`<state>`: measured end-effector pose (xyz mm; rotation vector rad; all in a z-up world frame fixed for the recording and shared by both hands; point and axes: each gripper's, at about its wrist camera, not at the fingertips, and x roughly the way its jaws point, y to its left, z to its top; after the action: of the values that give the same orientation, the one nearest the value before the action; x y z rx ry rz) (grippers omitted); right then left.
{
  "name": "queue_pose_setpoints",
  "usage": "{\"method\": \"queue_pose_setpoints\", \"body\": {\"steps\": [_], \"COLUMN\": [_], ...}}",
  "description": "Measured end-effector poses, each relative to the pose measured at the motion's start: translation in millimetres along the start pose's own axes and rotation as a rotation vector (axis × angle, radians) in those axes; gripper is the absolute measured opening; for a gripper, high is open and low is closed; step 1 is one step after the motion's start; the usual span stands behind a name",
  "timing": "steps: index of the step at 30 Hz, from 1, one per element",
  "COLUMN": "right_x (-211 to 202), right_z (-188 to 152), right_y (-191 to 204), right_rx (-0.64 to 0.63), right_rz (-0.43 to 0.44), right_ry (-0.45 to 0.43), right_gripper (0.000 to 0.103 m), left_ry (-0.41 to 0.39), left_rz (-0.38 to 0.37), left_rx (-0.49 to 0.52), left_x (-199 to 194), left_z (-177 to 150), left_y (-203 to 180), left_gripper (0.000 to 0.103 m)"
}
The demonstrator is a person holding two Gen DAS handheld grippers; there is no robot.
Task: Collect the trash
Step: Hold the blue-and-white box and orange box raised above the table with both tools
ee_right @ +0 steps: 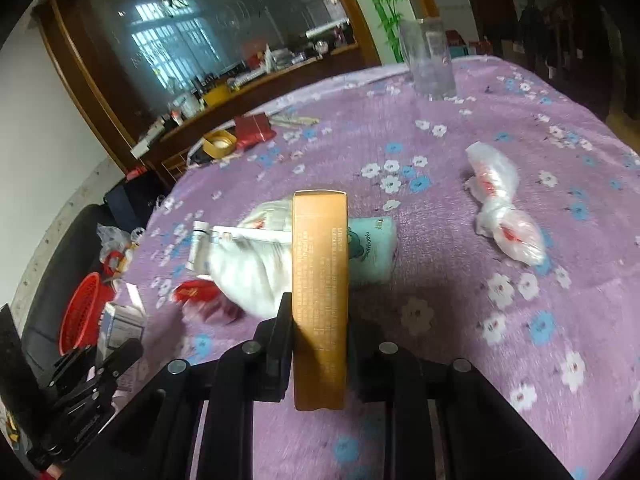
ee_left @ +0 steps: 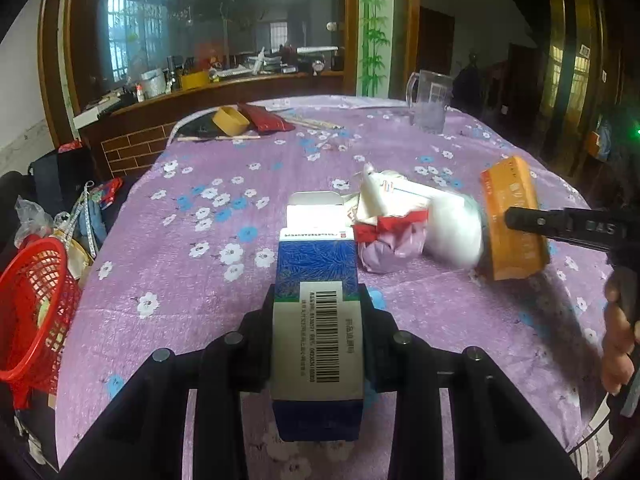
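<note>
In the left wrist view my left gripper (ee_left: pixel 318 304) is shut on a blue and white carton (ee_left: pixel 316 264) with a barcode and an open top flap, held above the purple flowered tablecloth (ee_left: pixel 200 264). To the right, my right gripper (ee_left: pixel 516 220) grips an orange box (ee_left: pixel 514 196). In the right wrist view that orange box (ee_right: pixel 320 280) stands upright, pinched between the fingers of the right gripper (ee_right: pixel 318 316). Just beyond lies a heap of trash: a white plastic bag (ee_right: pixel 248 276), a tube (ee_right: pixel 224 236), a red wrapper (ee_right: pixel 192 292) and a teal packet (ee_right: pixel 370 252).
A red mesh basket (ee_left: pixel 32 304) sits off the table's left edge. A crumpled clear bag (ee_right: pixel 504 208) lies to the right. A clear pitcher (ee_left: pixel 430 100) stands at the far side, with a yellow roll (ee_left: pixel 230 120) and a red packet (ee_left: pixel 264 118) at the far left. A hand (ee_left: pixel 616 340) is at the right edge.
</note>
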<state>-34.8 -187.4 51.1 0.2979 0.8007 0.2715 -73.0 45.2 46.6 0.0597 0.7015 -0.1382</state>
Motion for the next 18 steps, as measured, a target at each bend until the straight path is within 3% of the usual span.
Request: {"method": "queue_pose_setpoints", "body": {"steps": [8, 18], "right_x": [-51.4, -59.8], "right_z": [-28.5, -52.5], "right_y": [26.8, 55.4], "right_rx": [-0.074, -0.133], "right_rz": [0.01, 0.046], "right_ry": [-0.113, -0.097], "right_gripper": [0.025, 0.025], "left_ry": [-0.067, -0.097], "left_rz": [0.005, 0.012], "left_rx": [-0.013, -0.014], "left_x": [-24.5, -44.7], "left_z": [-11.8, -18.7], "left_y": [-9.1, -9.6], "left_gripper": [0.033, 0.033]}}
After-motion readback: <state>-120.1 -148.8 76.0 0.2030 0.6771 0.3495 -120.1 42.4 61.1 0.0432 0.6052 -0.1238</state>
